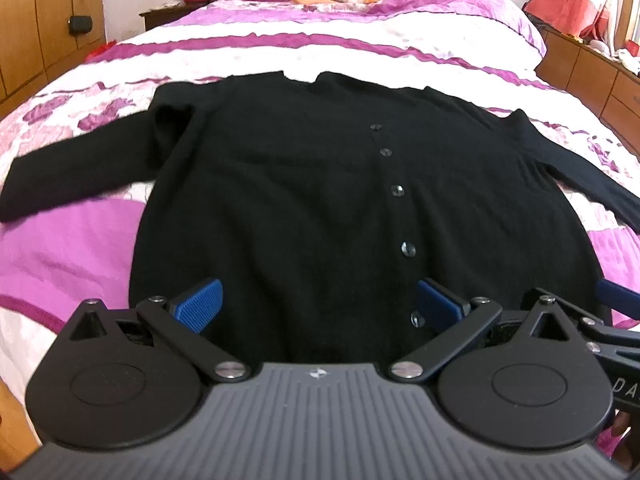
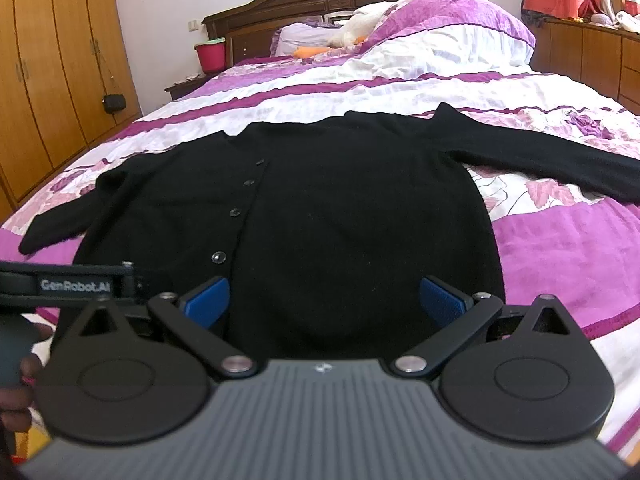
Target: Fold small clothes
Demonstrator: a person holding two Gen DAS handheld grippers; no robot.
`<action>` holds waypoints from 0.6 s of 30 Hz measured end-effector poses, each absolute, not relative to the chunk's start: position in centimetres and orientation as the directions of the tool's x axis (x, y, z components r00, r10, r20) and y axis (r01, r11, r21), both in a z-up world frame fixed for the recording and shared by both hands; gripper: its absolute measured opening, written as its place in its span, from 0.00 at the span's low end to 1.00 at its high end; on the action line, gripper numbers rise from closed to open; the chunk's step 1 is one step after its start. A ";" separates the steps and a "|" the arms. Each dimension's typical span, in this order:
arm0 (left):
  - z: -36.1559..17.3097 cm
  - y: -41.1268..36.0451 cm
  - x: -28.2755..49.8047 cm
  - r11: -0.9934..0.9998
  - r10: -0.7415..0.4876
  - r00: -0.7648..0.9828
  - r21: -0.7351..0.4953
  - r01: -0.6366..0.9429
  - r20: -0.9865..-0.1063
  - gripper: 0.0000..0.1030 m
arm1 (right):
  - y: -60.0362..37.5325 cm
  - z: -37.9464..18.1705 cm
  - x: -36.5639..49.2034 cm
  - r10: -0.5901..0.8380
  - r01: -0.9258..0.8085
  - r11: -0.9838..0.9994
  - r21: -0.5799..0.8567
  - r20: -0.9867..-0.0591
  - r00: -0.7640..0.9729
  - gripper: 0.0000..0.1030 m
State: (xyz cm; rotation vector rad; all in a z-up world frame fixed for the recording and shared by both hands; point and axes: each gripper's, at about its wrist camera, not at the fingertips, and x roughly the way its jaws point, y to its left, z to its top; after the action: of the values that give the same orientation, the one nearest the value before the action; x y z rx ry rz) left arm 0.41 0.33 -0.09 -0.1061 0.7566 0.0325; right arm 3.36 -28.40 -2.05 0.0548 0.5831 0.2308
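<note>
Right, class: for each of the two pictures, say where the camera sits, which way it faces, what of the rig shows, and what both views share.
Left wrist: on the left gripper, low at the hem of the black cardigan, facing the headboard; its open blue fingers show.
Right wrist: on the right gripper, same direction; open fingers, plus the left gripper's body at lower left.
Shared: cardigan, purple bedspread, red bucket.

Black buttoned cardigan (image 1: 304, 200) (image 2: 320, 216) spread flat, front up, sleeves out sideways, collar far end.

Cardigan (image 1: 304, 200) hem hidden (behind fingers (image 1: 200, 304)); sleeve cropped
</note>
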 end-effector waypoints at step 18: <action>-0.4 1.3 8.2 0.996 0.074 0.702 0.017 -0.088 -0.708 1.00 | -35.8 -2.1 9.8 0.122 -0.037 0.986 0.164 -0.548 0.827 1.00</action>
State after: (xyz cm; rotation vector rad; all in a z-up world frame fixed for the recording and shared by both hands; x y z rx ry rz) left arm 8.25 1.29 -0.44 -0.0190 0.7870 0.0901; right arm 9.81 -35.79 -2.07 0.1492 0.5911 0.0848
